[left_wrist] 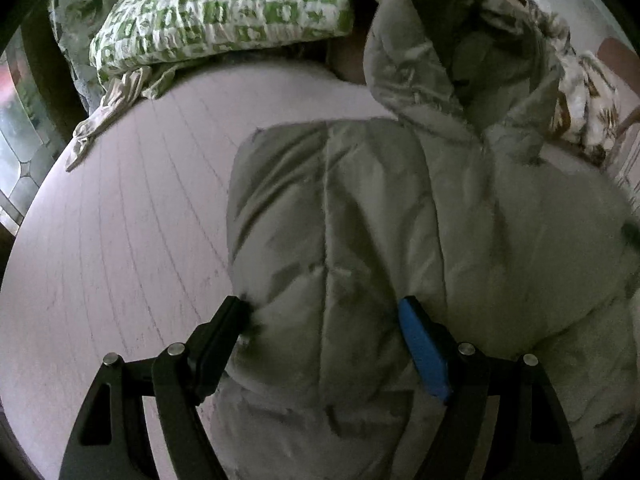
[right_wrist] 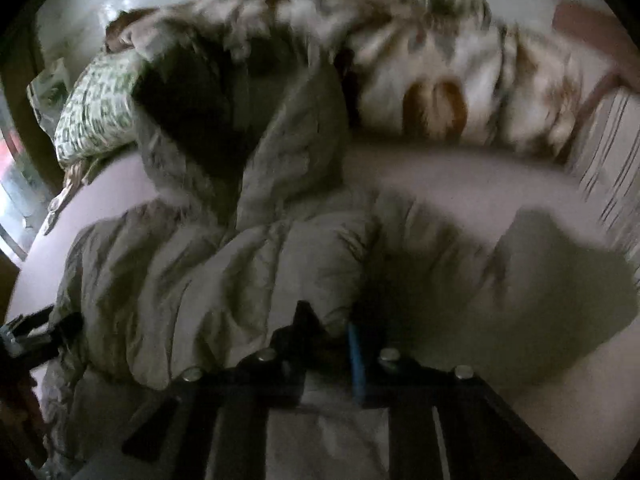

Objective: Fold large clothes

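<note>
Left gripper [left_wrist: 324, 312] gapes wide over the grey puffer jacket [left_wrist: 380, 220]; right gripper [right_wrist: 326, 322] pinches a jacket fold. Jacket sprawls on the pink bed [left_wrist: 120, 220]; green pillow [left_wrist: 224, 8] at eleven o'clock.

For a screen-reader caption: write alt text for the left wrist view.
A grey puffy hooded coat lies on a pale pink bed, with the left claw open astride its near edge. A green-and-white patterned pillow sits behind.

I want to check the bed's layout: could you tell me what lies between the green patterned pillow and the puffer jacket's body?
Bare pinkish sheet separates the pillow from the jacket's body, clearest in the left wrist view.
</note>
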